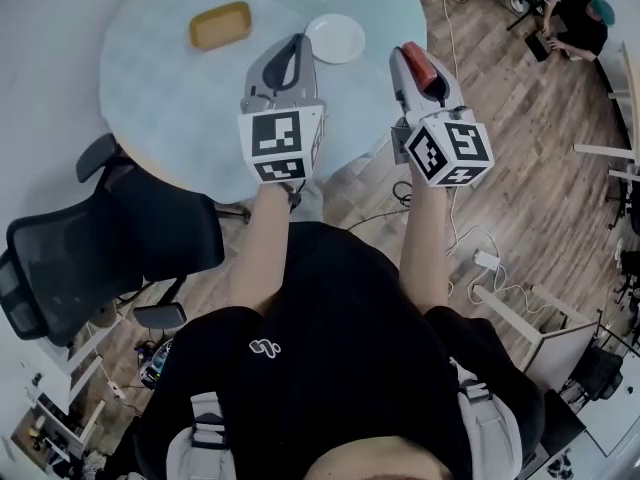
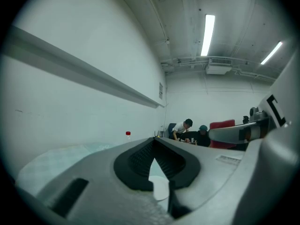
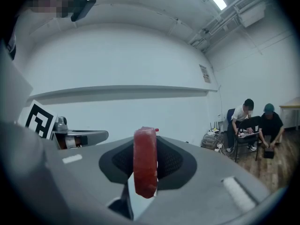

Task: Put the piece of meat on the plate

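Note:
The piece of meat [image 1: 422,65] is a red slab standing on edge between the pads of my right gripper [image 1: 408,50], which is shut on it. In the right gripper view the meat [image 3: 145,162] fills the gap of that gripper [image 3: 145,144]. A white round plate [image 1: 335,38] lies on the pale round table [image 1: 170,88], just ahead of my left gripper [image 1: 298,40]. The left gripper [image 2: 153,140] has its tips together with nothing held, and the plate [image 2: 159,189] shows below them. Both grippers hover over the table's near edge. A yellow dish [image 1: 220,25] lies left of the plate.
A black office chair [image 1: 100,248] stands at the table's left front. Two people [image 1: 575,18] sit at a desk far right. Cables and a power strip [image 1: 487,260] lie on the wood floor. A small red-capped bottle [image 2: 128,134] stands at the table's far side.

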{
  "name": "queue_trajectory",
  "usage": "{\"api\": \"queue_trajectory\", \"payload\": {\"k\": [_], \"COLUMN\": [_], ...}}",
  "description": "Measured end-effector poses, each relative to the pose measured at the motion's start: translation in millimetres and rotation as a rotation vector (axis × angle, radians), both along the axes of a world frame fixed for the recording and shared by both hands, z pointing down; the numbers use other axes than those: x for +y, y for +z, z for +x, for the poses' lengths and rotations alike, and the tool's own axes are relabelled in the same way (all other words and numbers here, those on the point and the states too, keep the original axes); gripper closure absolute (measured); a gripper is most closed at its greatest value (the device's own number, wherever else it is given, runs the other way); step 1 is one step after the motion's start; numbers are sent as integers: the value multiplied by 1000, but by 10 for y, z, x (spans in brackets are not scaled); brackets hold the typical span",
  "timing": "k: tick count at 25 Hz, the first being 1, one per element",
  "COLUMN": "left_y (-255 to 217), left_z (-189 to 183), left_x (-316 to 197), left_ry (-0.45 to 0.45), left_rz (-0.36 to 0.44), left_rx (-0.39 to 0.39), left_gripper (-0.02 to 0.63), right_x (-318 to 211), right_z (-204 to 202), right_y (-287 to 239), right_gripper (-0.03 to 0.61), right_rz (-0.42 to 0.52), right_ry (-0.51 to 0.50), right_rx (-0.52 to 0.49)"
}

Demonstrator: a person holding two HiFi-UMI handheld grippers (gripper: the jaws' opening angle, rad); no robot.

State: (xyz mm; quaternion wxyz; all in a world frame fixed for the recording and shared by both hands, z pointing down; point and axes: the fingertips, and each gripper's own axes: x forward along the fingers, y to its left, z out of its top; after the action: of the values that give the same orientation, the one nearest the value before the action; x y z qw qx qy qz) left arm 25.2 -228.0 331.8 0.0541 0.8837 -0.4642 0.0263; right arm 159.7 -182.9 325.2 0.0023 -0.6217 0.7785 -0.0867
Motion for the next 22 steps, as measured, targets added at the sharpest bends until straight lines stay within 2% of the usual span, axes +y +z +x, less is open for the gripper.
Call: {"api": "queue_trajectory", "payload": {"k": [5, 11, 22], "left_y": [78, 366, 900], "left_z": [107, 300, 271], "left_x": [-512, -656, -730], "left_ry": [11, 4, -77], "left_rz": [-31, -100, -210], "left_rx": [6, -2, -12], "left_gripper": [617, 617, 617], "right_x": [-424, -585, -864], "right_z": [93, 410, 199], "right_y": [87, 389, 975], "right_gripper": [479, 479, 479], "right_rz": [-19, -101, -213], "right_ry": [17, 33, -111], "right_rx": [-4, -16, -21]}}
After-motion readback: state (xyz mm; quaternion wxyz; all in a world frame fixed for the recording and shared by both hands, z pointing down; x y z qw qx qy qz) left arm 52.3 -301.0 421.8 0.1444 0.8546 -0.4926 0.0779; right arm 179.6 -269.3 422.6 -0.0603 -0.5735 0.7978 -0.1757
